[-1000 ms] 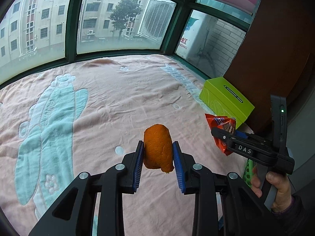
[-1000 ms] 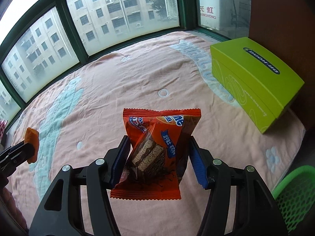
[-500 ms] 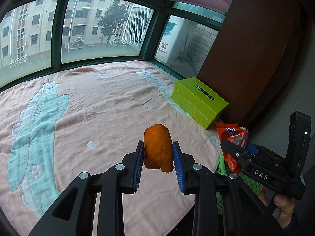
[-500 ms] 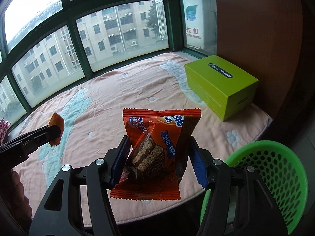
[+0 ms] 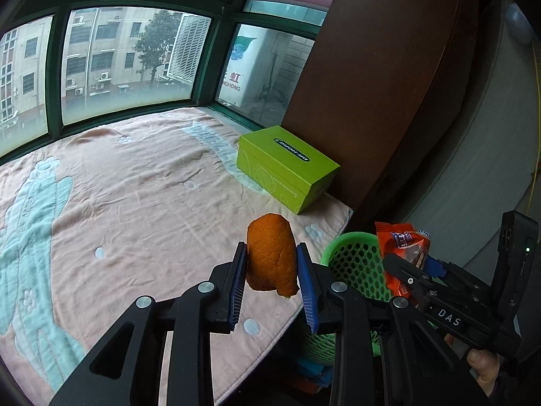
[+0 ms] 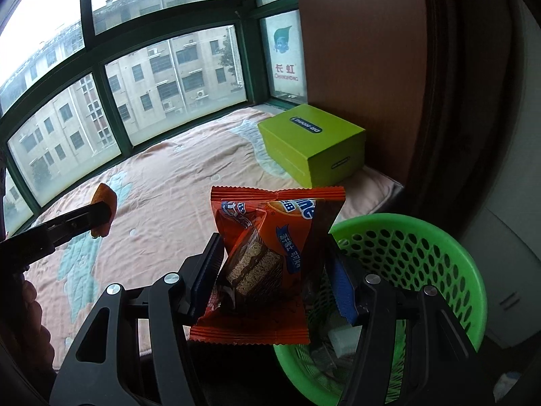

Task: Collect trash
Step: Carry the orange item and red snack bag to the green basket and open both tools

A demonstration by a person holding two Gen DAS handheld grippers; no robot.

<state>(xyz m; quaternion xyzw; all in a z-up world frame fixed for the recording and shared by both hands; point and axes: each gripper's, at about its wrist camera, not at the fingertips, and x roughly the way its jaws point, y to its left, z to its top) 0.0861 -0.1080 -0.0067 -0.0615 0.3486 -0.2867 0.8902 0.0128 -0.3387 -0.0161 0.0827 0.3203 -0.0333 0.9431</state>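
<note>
**Over the bed's edge, both grippers loaded beside the green basket**

Between the blue pads of the left gripper (image 5: 272, 272) sits a piece of orange peel (image 5: 270, 257), pinched from both sides and standing upright, its top rising above the fingertips. From the left wrist view the peel hangs over the near corner of the bed (image 5: 135, 209), which is covered with a pink blanket printed with pale teal shapes. Just to the right of it and lower, past the blanket's edge, stands a green mesh basket (image 5: 355, 264).

The right gripper (image 6: 275, 270) clamps an orange snack wrapper (image 6: 270, 257) with a picture of a chocolate-layered cake on it; the pads press into its two sides and the crimped top edge stands above the fingers. In the right wrist view the wrapper is held in front of the green mesh basket (image 6: 422, 247), whose open mouth lies just to the right of and below it; some scraps already lie at the bottom. The left gripper (image 6: 98, 216) shows at the left of this view, with the peel (image 6: 104, 203) at its tip, well apart from the wrapper.

A lime-green cardboard box (image 5: 287, 165) rests on the far right corner of the bed against a brown wooden panel (image 5: 372, 84). Behind the bed, green-framed windows (image 5: 128, 57) look onto apartment blocks. Part of a hand (image 5: 483, 365) shows under the right gripper's handle.
</note>
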